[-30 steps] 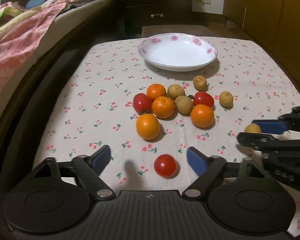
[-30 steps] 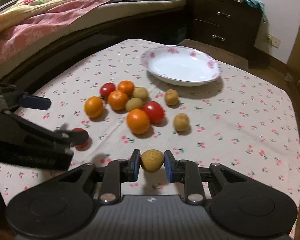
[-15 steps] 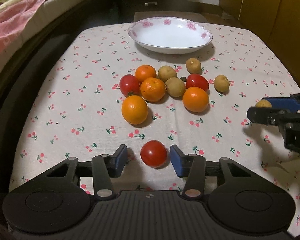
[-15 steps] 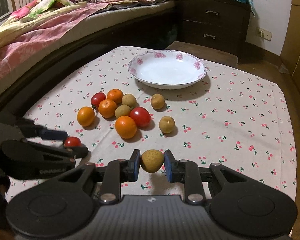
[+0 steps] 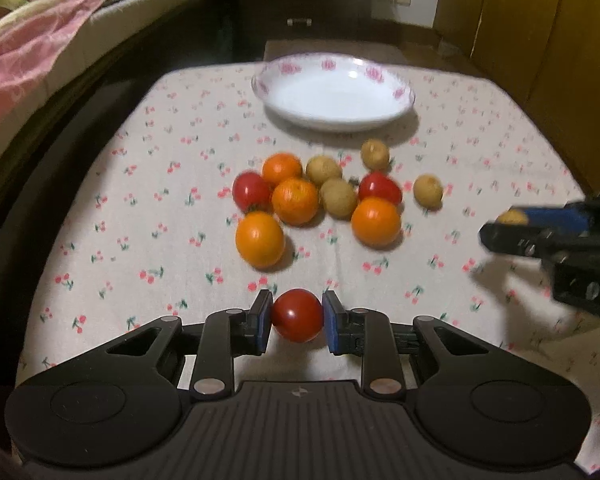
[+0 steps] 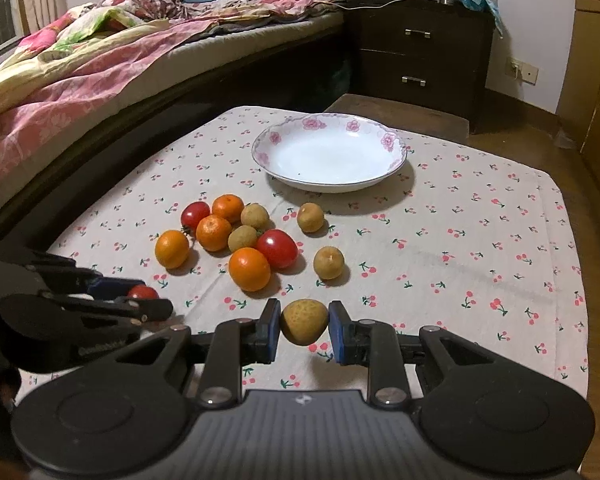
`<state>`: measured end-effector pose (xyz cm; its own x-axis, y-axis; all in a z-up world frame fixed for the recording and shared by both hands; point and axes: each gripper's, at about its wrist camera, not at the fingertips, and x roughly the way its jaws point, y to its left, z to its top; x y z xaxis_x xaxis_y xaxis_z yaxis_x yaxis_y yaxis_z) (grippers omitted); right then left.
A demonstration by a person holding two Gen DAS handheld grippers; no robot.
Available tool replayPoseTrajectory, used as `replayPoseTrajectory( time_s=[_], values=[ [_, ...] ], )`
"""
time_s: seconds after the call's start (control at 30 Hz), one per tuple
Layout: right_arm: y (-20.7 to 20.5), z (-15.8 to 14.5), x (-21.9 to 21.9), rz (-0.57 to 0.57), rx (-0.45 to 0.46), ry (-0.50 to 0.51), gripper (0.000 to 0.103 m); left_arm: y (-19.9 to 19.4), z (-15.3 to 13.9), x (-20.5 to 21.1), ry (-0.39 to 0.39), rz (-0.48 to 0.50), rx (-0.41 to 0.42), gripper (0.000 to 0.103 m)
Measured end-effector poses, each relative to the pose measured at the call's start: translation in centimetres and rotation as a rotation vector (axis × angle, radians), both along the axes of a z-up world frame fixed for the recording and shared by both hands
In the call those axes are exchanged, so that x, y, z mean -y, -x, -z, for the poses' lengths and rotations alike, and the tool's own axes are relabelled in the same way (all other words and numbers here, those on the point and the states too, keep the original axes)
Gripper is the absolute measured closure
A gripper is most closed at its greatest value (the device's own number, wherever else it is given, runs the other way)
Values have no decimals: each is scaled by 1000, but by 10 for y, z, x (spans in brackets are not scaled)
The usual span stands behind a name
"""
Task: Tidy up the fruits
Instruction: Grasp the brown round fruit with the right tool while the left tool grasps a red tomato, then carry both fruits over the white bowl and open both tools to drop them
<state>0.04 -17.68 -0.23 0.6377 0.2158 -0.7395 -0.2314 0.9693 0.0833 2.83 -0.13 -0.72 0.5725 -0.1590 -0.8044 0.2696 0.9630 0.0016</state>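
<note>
Red tomato (image 5: 297,315) pinched in left tongs (image 5: 296,322) (just closed), right tongs (image 6: 304,330) gripping tan fruit (image 6: 303,321)

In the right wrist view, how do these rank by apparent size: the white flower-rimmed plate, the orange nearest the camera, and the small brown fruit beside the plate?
1. White flower-rimmed plate, clearly largest.
2. Orange nearest the camera.
3. Small brown round fruit beside the plate, smallest.

The orange lies closer to the camera, which exaggerates its lead somewhat.
</note>
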Motion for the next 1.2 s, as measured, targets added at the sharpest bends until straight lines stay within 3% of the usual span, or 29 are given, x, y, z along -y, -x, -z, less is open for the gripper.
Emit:
replayPoseTrajectory(
  time_s=[0.23,0.53,0.87,1.2],
  values=[
    [-16,-11,4,17,22,-32,65,-18,-26,12,56,31,62,69],
    [-91,-29,10,36,100,-42,65,-99,-50,28,80,50,131,69],
    [-185,-5,11,35,101,-43,65,-178,-32,43,84,60,136,69],
    [-206,15,5,-19,113,-10,65,-194,-9,42,76,50,112,69]
  ],
)
